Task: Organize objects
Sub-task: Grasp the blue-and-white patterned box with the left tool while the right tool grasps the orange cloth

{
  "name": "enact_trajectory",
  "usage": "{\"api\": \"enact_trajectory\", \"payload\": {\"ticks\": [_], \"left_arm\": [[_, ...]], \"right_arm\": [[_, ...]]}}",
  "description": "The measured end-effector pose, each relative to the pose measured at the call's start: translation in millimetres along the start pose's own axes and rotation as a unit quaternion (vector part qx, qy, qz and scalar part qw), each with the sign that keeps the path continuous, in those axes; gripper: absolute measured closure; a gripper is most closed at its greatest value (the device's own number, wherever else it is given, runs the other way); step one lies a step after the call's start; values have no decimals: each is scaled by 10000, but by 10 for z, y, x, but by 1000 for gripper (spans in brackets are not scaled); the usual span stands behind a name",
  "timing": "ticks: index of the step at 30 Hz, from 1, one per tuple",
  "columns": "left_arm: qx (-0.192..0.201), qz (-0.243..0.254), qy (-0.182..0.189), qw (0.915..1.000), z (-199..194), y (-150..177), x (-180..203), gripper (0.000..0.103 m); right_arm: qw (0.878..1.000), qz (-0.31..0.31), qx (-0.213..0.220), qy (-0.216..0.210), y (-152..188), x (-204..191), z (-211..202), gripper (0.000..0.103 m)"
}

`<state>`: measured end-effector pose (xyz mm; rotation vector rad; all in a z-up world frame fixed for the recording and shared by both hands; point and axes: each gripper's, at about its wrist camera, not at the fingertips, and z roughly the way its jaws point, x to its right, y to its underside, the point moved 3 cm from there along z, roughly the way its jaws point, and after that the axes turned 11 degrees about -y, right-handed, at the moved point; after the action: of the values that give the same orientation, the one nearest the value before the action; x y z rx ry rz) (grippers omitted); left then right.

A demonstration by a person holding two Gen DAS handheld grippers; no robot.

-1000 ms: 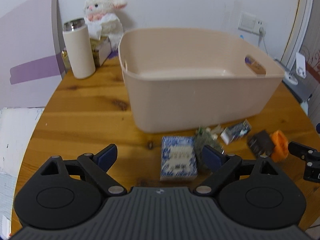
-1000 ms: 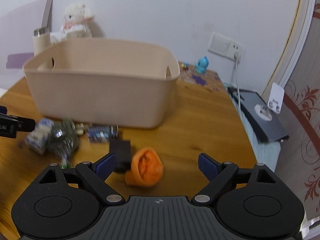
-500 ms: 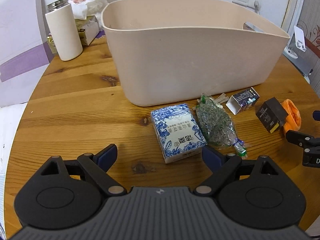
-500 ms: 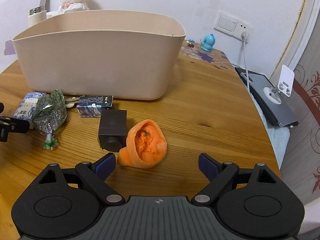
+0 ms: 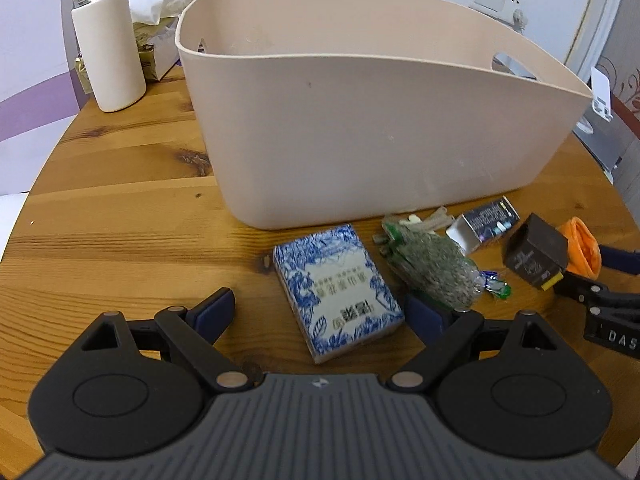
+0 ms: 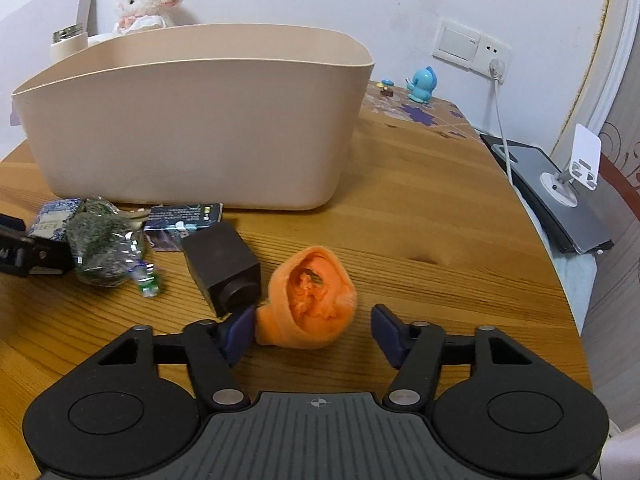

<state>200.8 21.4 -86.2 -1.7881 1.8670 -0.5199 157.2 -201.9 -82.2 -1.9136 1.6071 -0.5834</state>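
A large beige bin (image 5: 360, 120) stands on the round wooden table (image 5: 120, 220); it also shows in the right wrist view (image 6: 192, 132). In front of it lie a blue-and-white box (image 5: 336, 288), a clear bag of green bits (image 5: 434, 268), a small dark printed box (image 5: 486, 222), a dark brown cube (image 6: 222, 266) and an orange cloth cup (image 6: 312, 300). My left gripper (image 5: 320, 312) is open with its jaws around the blue-and-white box. My right gripper (image 6: 314, 338) is open with its jaws around the orange cloth cup, left finger between it and the cube.
A white flask (image 5: 110, 46) and a plush lamb (image 6: 144, 2) stand behind the bin at the left. A blue toy (image 6: 422, 86), a wall socket with a cable (image 6: 496, 68) and a laptop with a phone stand (image 6: 560, 184) are at the right.
Both grippers have come down and forward. The left jaws now flank the blue-and-white box, and the right jaws now flank the orange cloth cup. Nothing has been gripped.
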Motion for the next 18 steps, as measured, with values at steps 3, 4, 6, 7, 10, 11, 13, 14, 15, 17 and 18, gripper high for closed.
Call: {"api": "enact_trajectory", "payload": {"ticks": [3, 4, 6, 7, 10, 11, 13, 14, 15, 17, 18], "left_arm": [[28, -38, -28, 10000, 4, -26, -15, 16], [62, -1, -84, 9999, 1, -26, -10, 20], [125, 108, -232, 9996, -7, -30, -3, 30], [155, 160, -293, 9993, -13, -28, -2, 35], [205, 169, -226, 9994, -54, -16, -36, 54], [190, 155, -180, 9995, -66, -12, -53, 54], [169, 130, -116, 9997, -78, -8, -70, 55], [160, 131, -110, 9997, -87, 1, -77, 55], [151, 130, -114, 9997, -100, 19, -93, 55], [126, 116, -90, 9998, -130, 52, -111, 55], [128, 112, -67, 9998, -164, 81, -123, 55]], "right_arm": [[10000, -37, 21, -61, -12, -16, -2, 59], [10000, -45, 21, -73, -14, -23, -3, 63], [9999, -76, 10, -73, -19, -43, -2, 84], [9999, -114, 7, -29, -17, -54, -3, 85], [9997, -226, 13, 47, -5, -88, -11, 90], [9997, -237, 13, 66, 0, -95, -18, 90], [9997, -219, 19, 71, 13, -109, -42, 91], [9998, -192, 29, 65, 18, -114, -65, 91], [9998, -171, 38, 57, 18, -112, -84, 91], [9998, -141, 91, 63, 16, -117, -146, 91], [9998, -134, 125, 75, 16, -123, -177, 91]]}}
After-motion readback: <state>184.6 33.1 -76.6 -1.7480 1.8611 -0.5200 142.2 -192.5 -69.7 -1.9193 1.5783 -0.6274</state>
